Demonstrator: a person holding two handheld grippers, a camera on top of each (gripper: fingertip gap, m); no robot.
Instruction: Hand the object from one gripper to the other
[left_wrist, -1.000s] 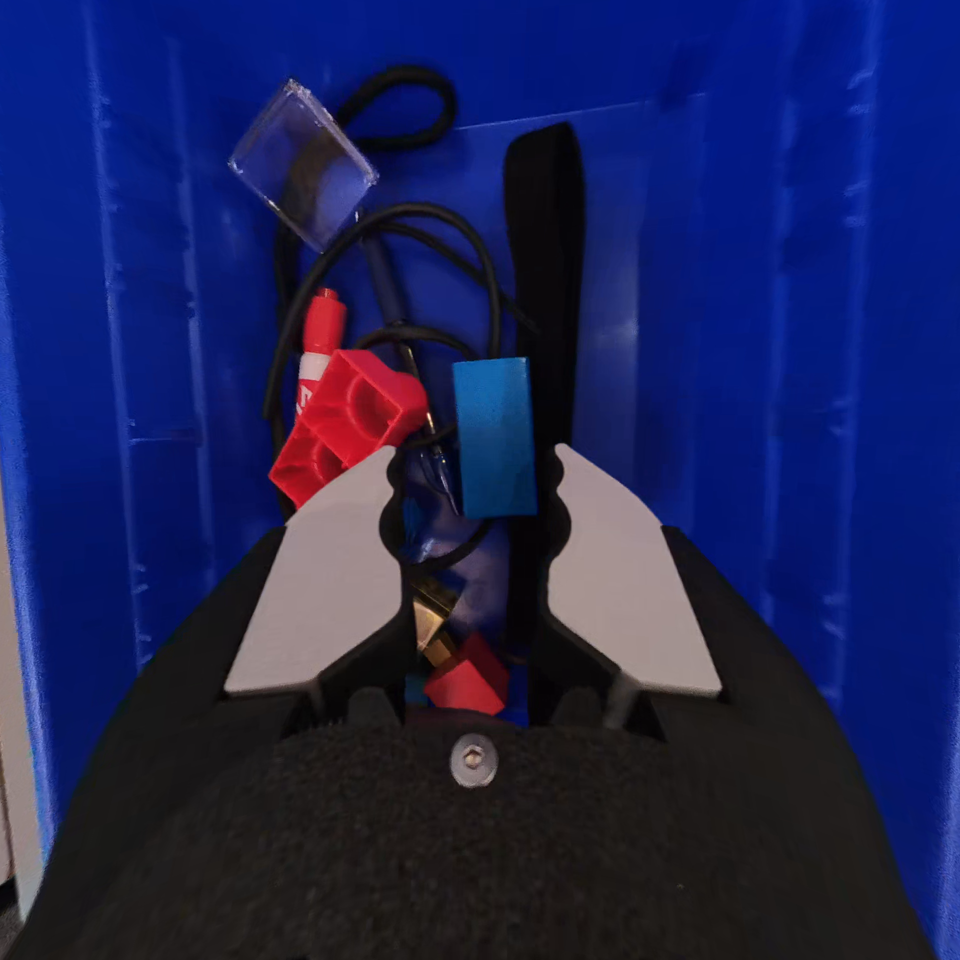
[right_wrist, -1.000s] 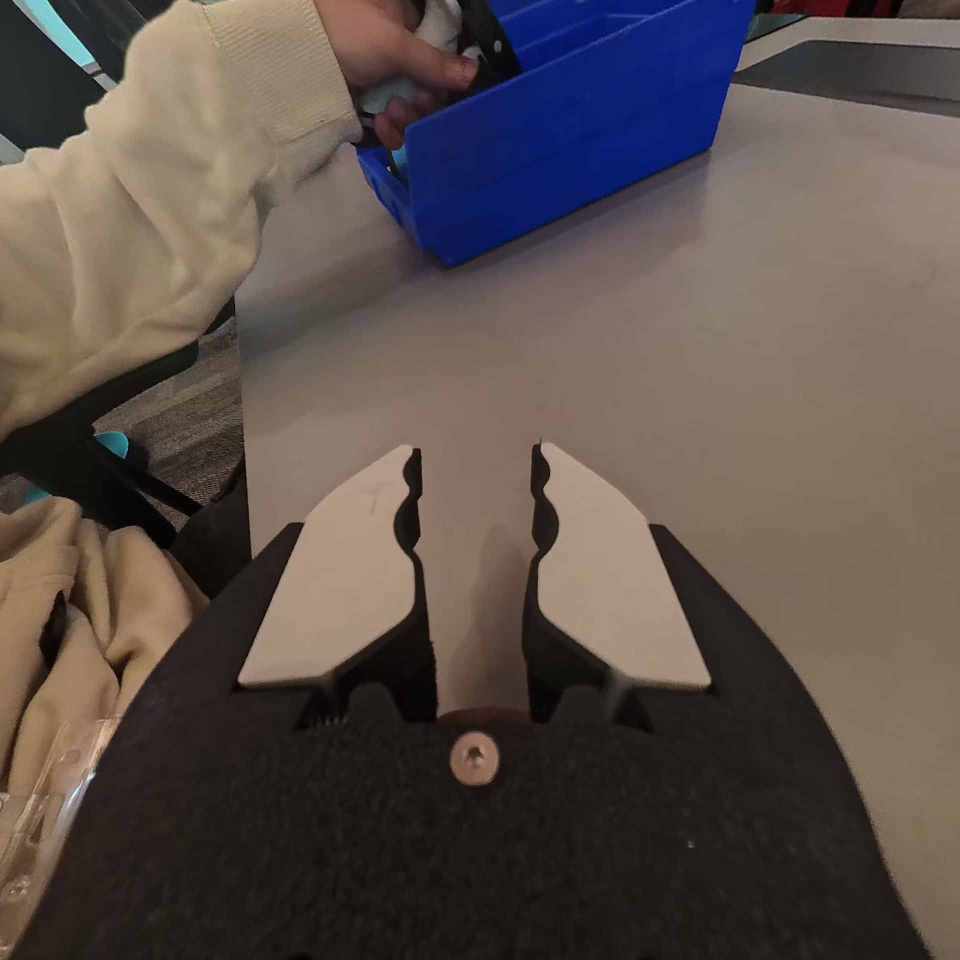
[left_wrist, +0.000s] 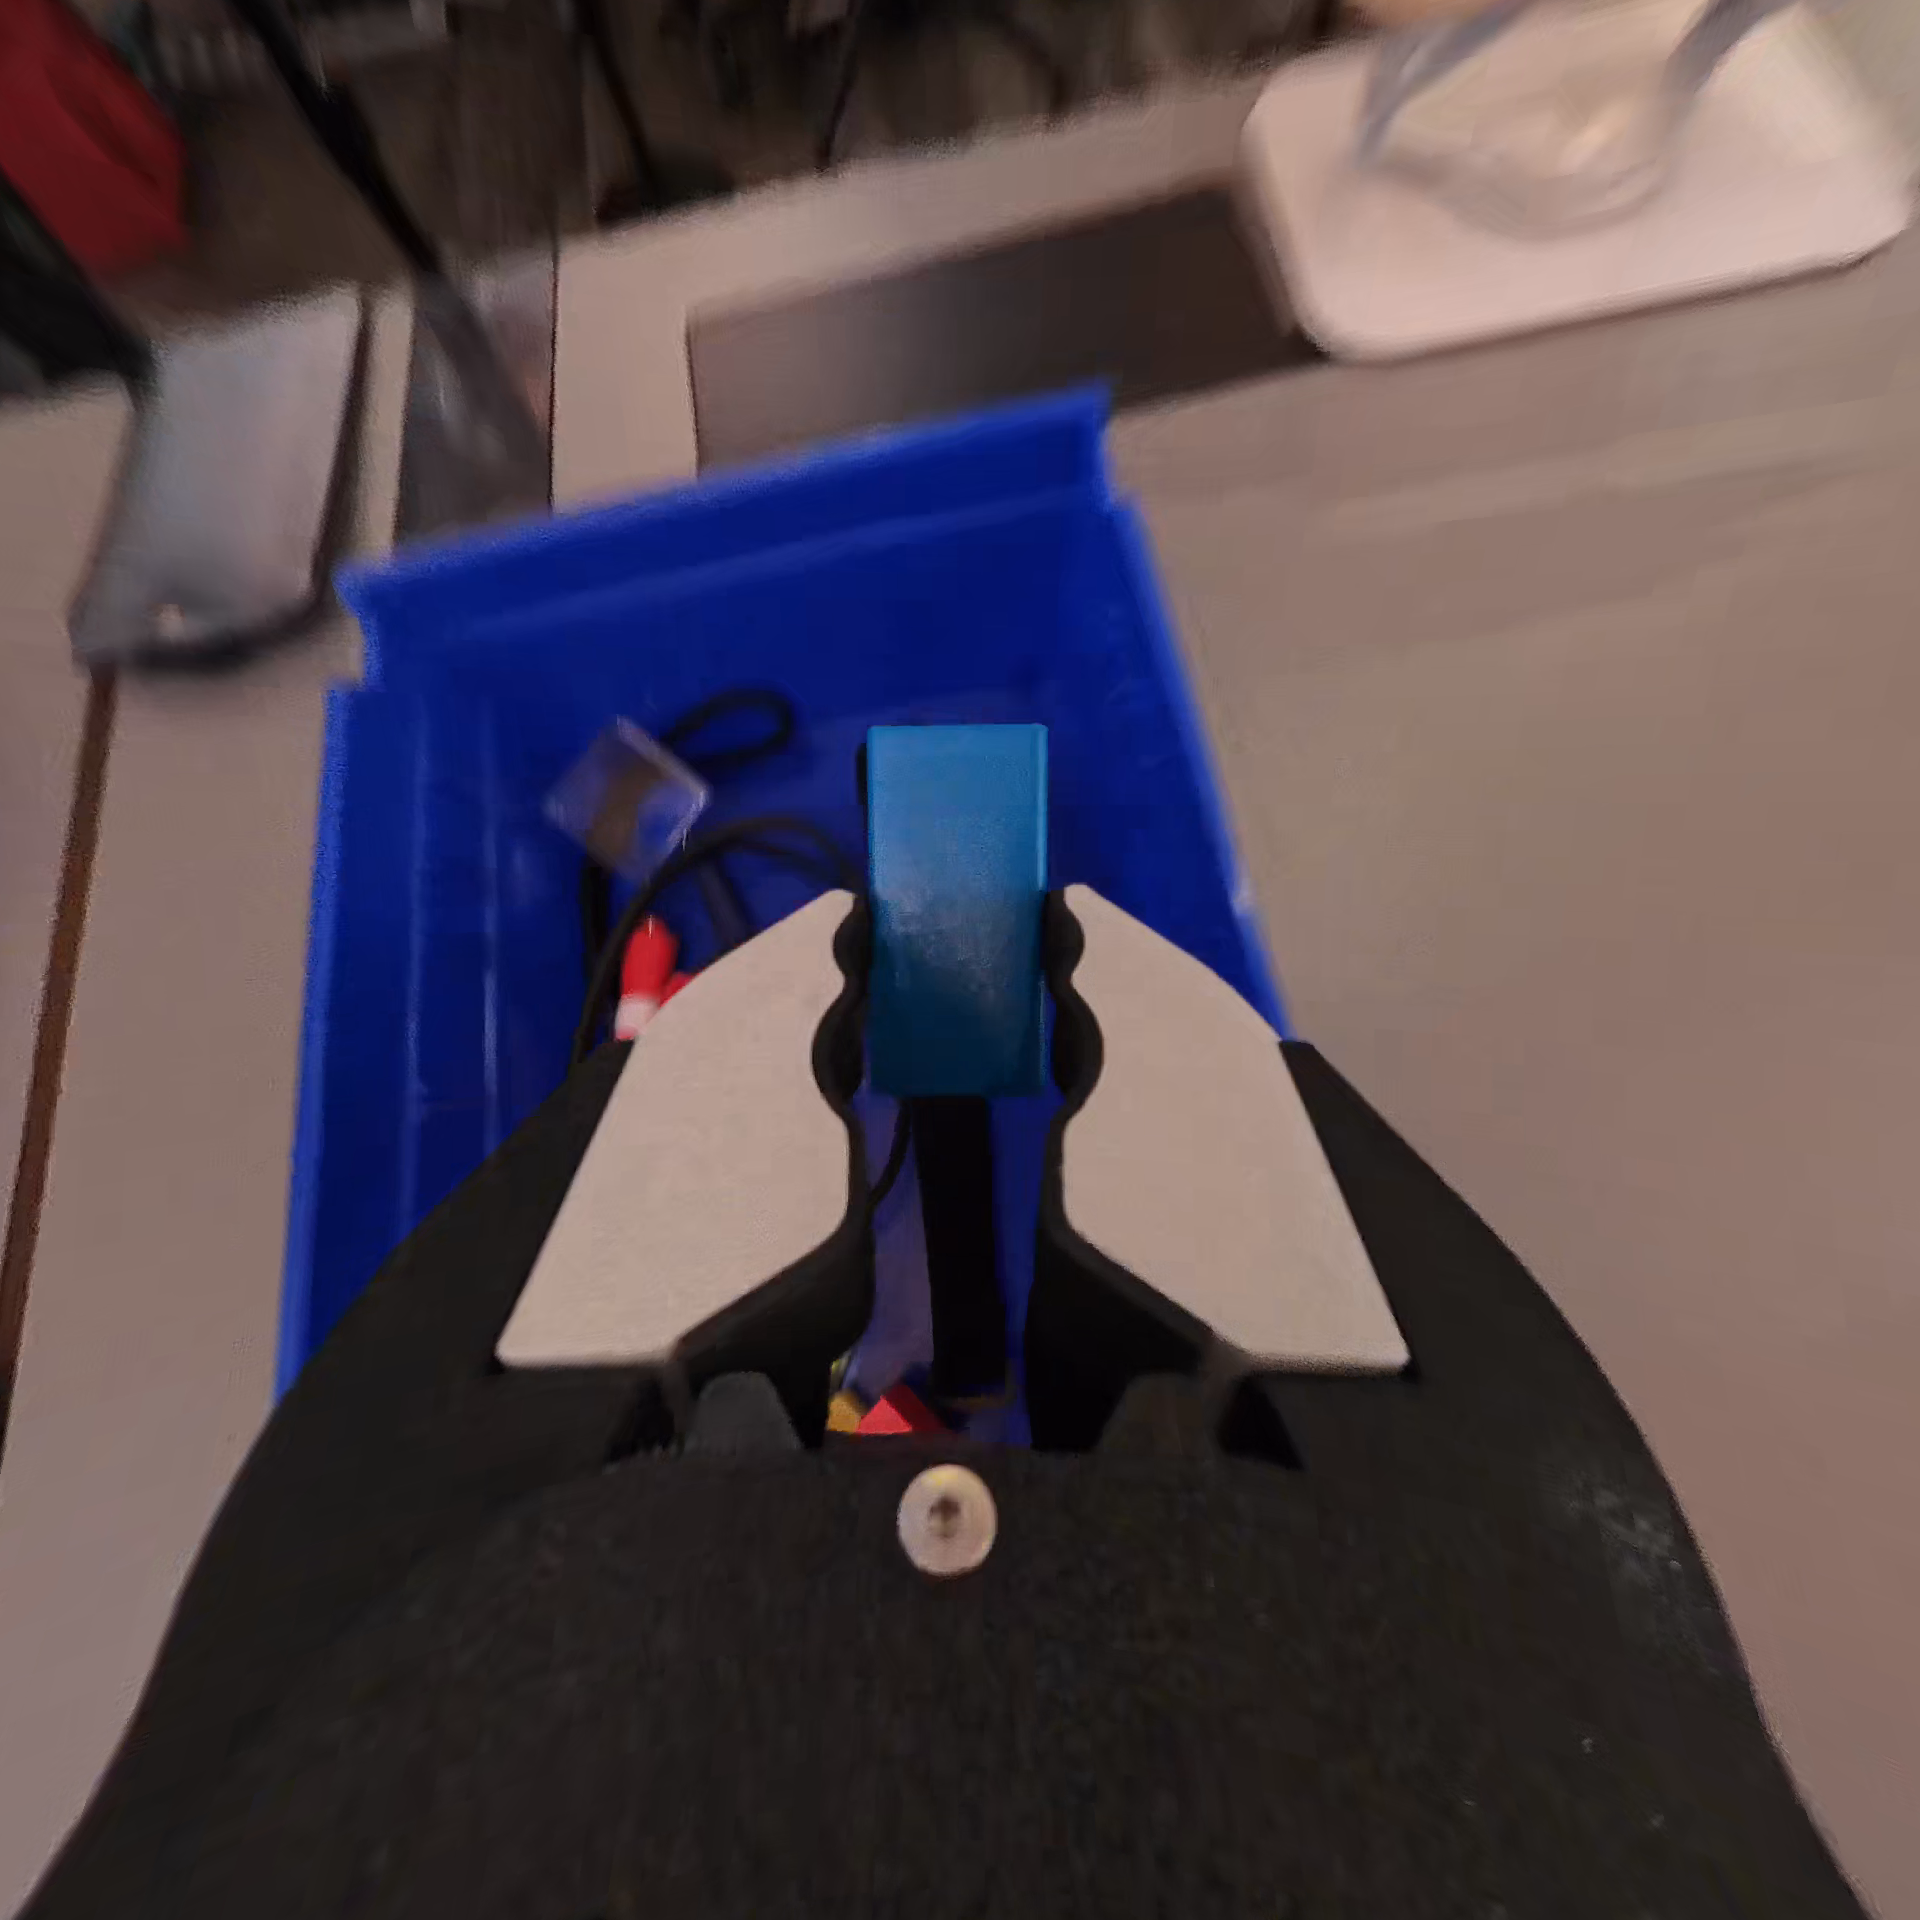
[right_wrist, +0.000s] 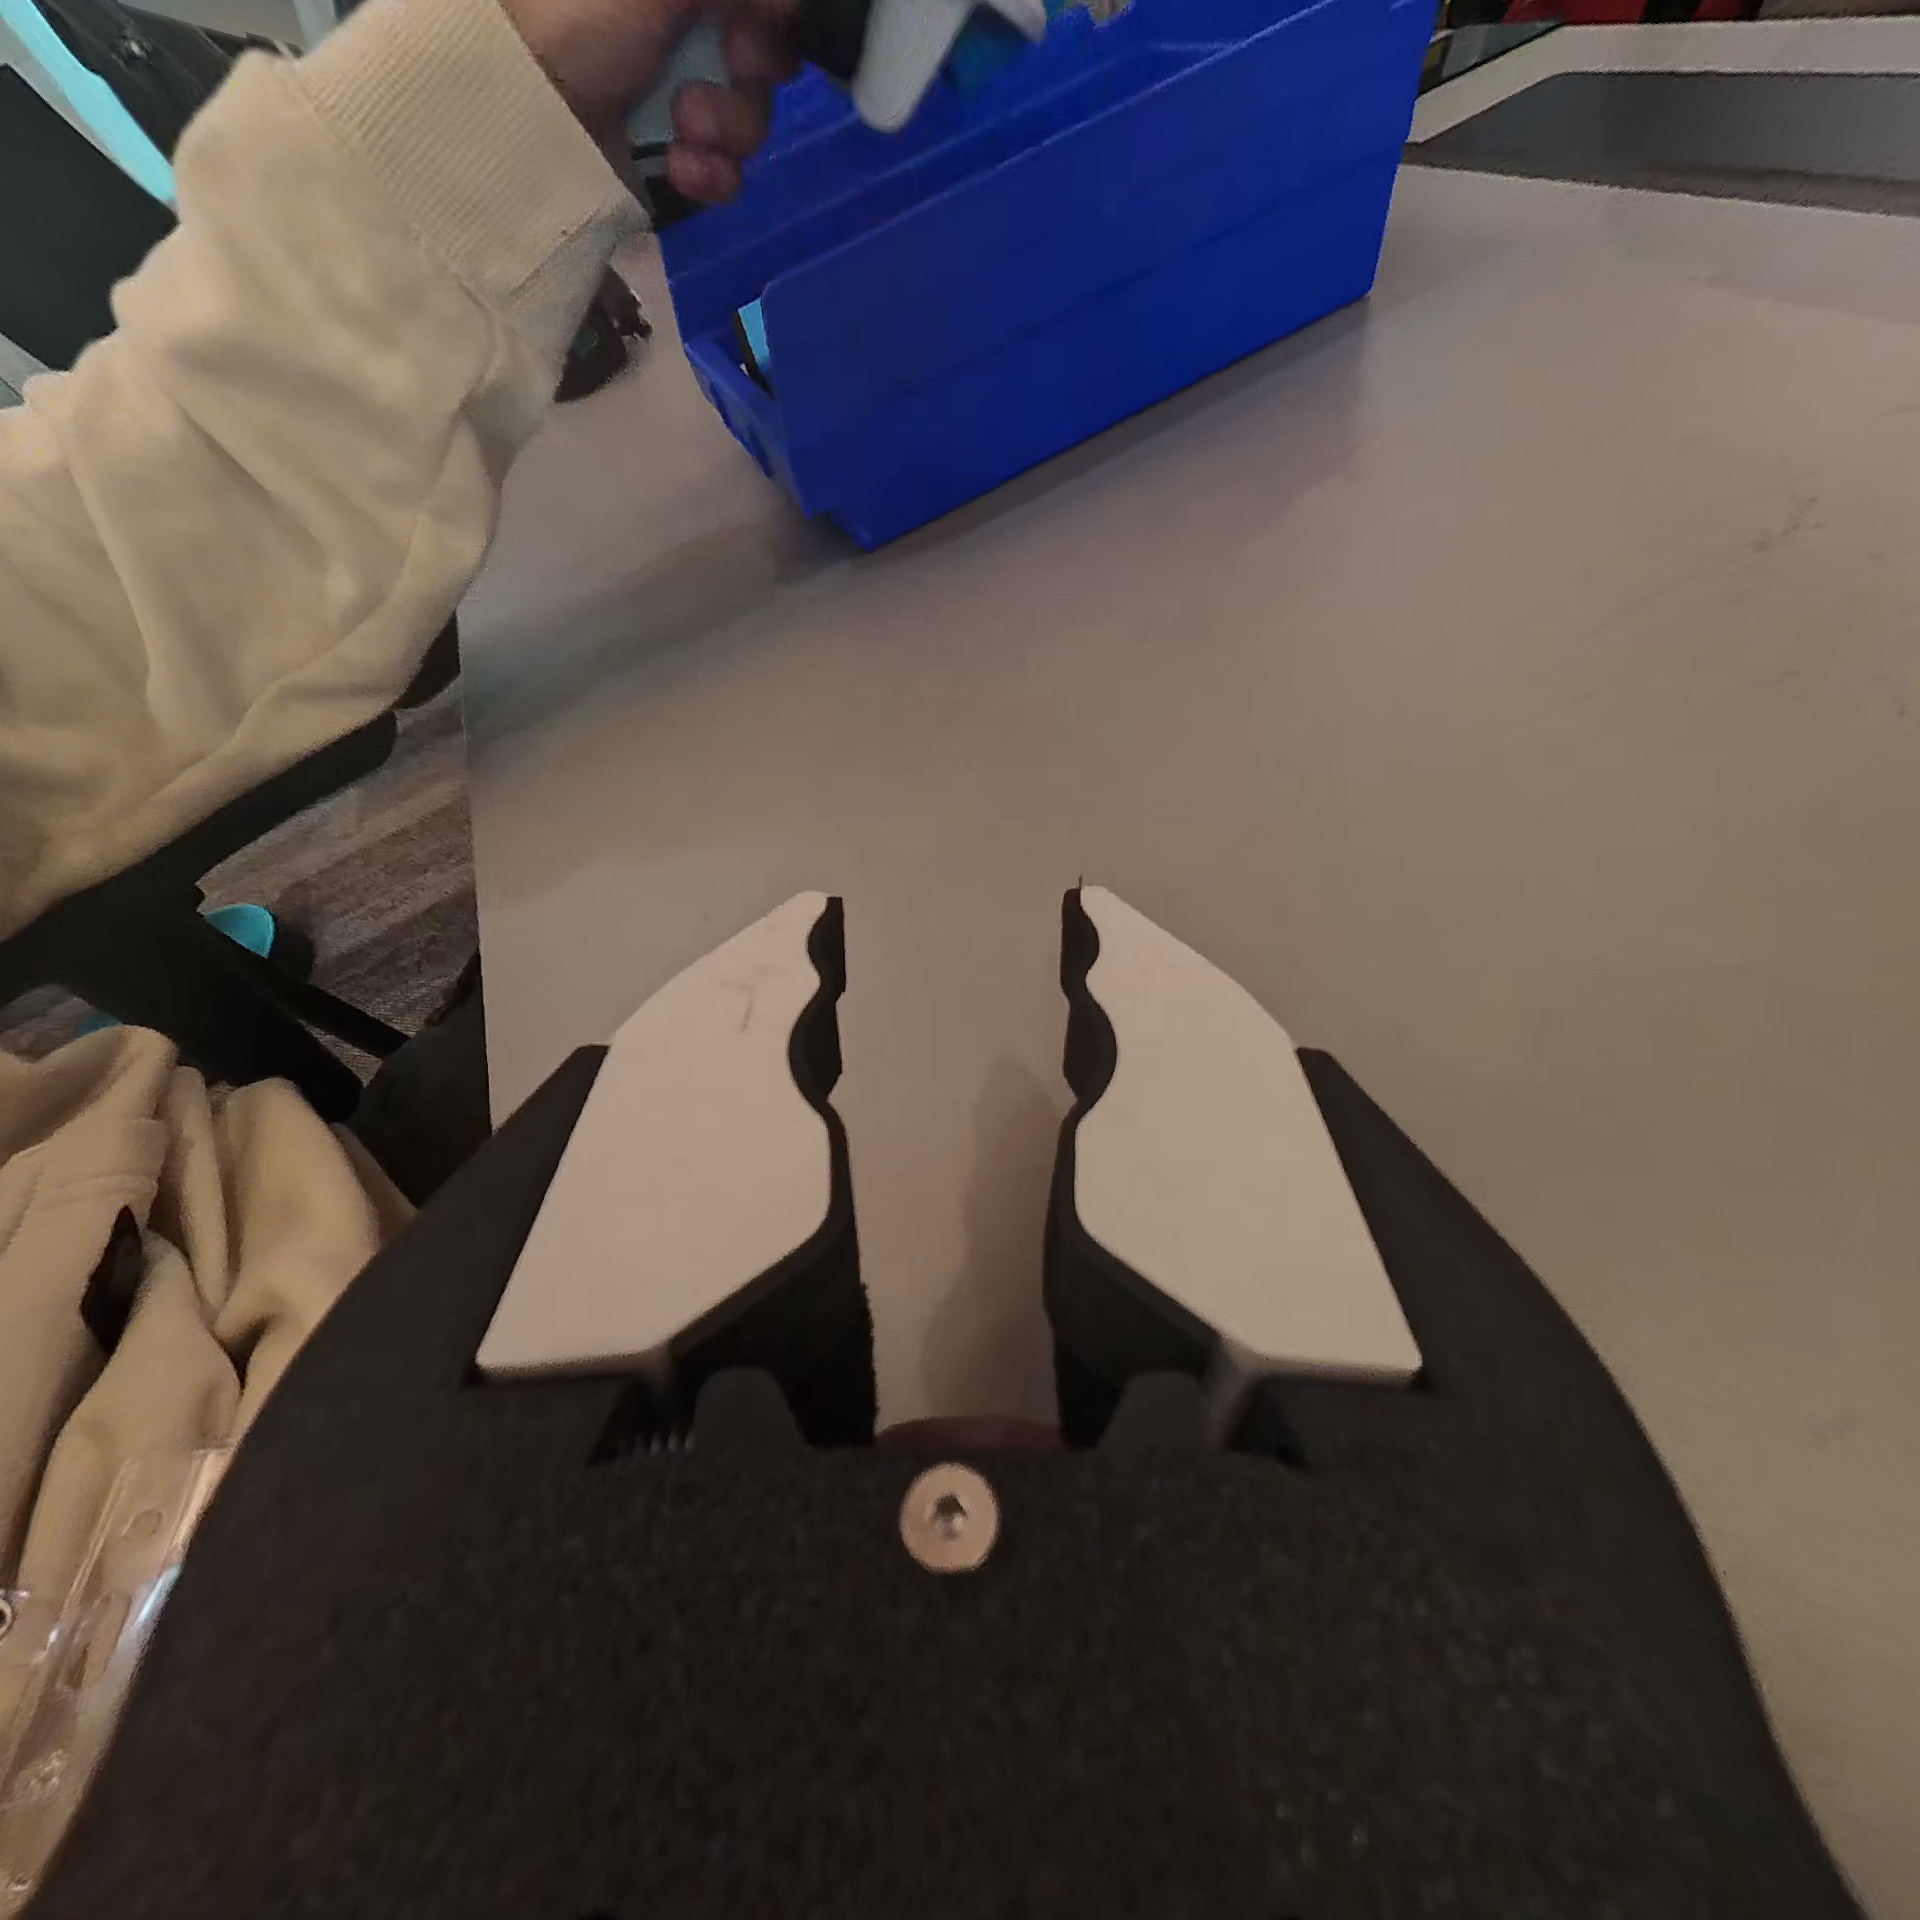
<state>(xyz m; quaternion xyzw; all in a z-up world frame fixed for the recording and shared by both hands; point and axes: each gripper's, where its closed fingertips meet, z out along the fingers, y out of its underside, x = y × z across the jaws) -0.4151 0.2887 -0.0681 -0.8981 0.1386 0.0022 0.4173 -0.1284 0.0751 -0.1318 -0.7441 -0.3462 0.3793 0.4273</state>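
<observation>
Above the blue bin (left_wrist: 436, 935), in the left wrist view, the left gripper (left_wrist: 956, 940) pinches the blue block (left_wrist: 956, 904) between its fingertips, the block clear of the cables and red pieces in the bin (so the pickup looks done). In the right wrist view, well apart from the bin, the right gripper (right_wrist: 954, 925) hangs over the grey table (right_wrist: 1351, 831) with fingers spread and empty; the meeting and the transfer itself are left.

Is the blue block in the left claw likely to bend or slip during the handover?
The blue block looks stiff: its edges stay straight between the left claw. Its smooth faces might slip. It seems light, since only its lower half is pinched.
</observation>
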